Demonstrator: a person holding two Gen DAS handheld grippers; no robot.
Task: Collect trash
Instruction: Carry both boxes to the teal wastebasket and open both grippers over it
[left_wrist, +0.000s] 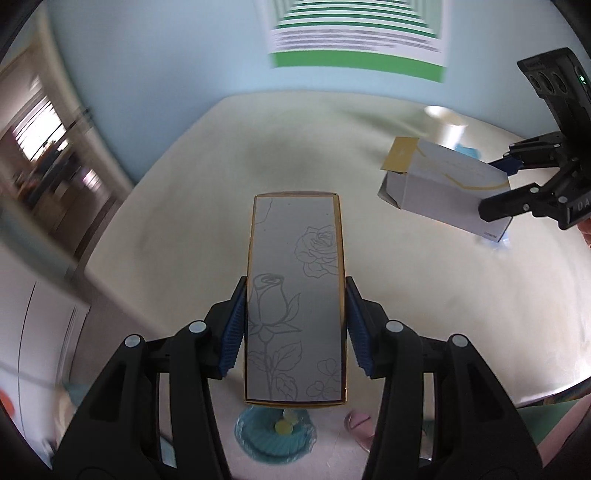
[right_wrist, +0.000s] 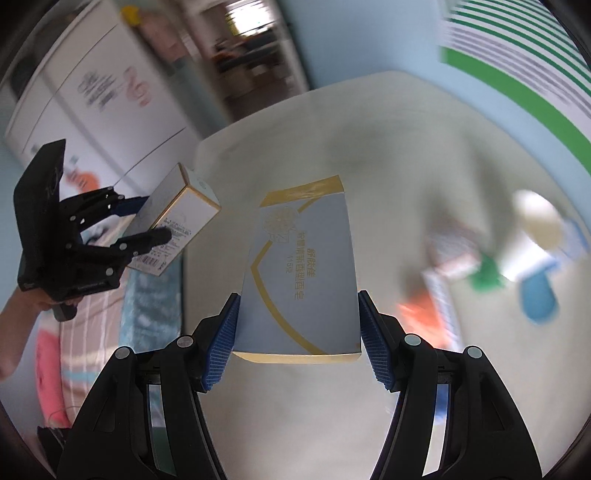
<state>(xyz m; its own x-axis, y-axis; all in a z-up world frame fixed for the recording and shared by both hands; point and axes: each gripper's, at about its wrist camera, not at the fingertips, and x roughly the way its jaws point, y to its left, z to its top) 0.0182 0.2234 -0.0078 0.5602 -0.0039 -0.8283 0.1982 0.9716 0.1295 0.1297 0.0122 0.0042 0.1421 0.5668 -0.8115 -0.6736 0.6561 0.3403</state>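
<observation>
While both boxes are lifted off the table (left_wrist: 192, 206), no bin shows, so drop-off's left. Blurry litter w/ a paper cup (right_wrist: 535, 218) sits near the table's right edge, uncollected. Right gripper (right_wrist: 297, 339) clamps the soap box (right_wrist: 303, 273); left gripper (left_wrist: 295, 328) clamps the rose box (left_wrist: 295, 295), both mid-air.

Rose box (left_wrist: 295, 299) between left tongs (left_wrist: 295, 325), soap box (left_wrist: 448, 188) far right.
</observation>
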